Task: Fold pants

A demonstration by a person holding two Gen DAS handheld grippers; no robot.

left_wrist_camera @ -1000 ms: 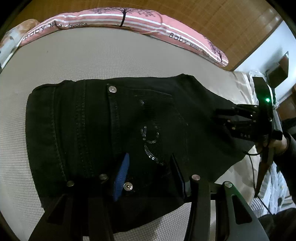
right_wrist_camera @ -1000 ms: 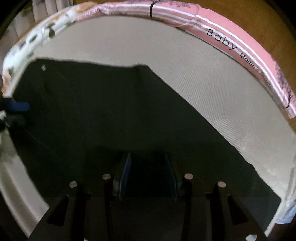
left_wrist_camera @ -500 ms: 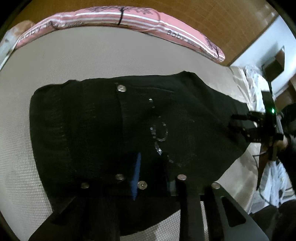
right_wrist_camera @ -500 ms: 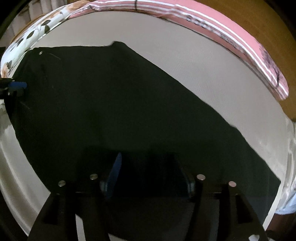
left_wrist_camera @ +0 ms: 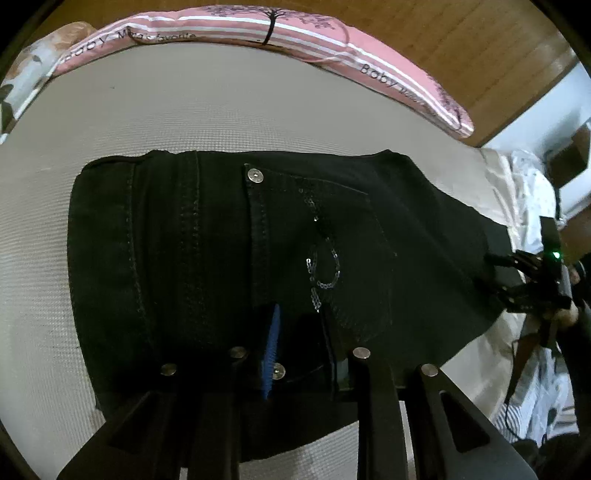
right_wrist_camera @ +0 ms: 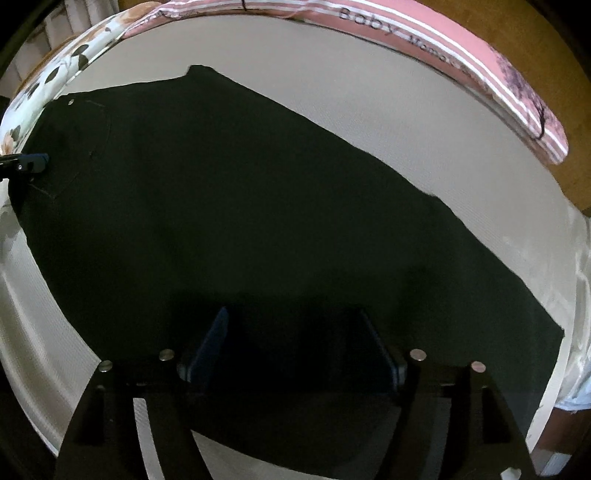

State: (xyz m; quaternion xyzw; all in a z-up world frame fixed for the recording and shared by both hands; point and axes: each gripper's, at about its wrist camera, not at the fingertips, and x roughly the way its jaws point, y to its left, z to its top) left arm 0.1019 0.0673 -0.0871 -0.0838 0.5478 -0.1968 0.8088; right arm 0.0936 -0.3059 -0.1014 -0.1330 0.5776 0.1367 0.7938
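Black jeans [left_wrist_camera: 184,258] lie flat on the beige mattress [left_wrist_camera: 221,110], waist to the left and legs running right, with a sequinned back pocket [left_wrist_camera: 325,266] facing up. My left gripper [left_wrist_camera: 303,343] stands at the near edge of the seat by a rivet. Its jaws are narrow and easing open, with denim between the pads. My right gripper [right_wrist_camera: 297,339] hovers over the leg part [right_wrist_camera: 258,203]; its jaws are opening wide and the pads press on nothing. It also shows at the right of the left wrist view [left_wrist_camera: 493,277]. A blue fingertip [right_wrist_camera: 35,162] of the left gripper shows at the left edge.
A long pink bolster [left_wrist_camera: 295,33] runs along the far side of the mattress below a wooden wall [left_wrist_camera: 461,55]. Floral bedding [left_wrist_camera: 22,85] lies at the far left and rumpled white bedding [left_wrist_camera: 528,192] at the right. A person's hand [left_wrist_camera: 569,314] holds the right gripper.
The right gripper has slid along the legs away from the waist and its jaws have widened. The left jaws have narrowed onto the denim; that hand has stayed in place.
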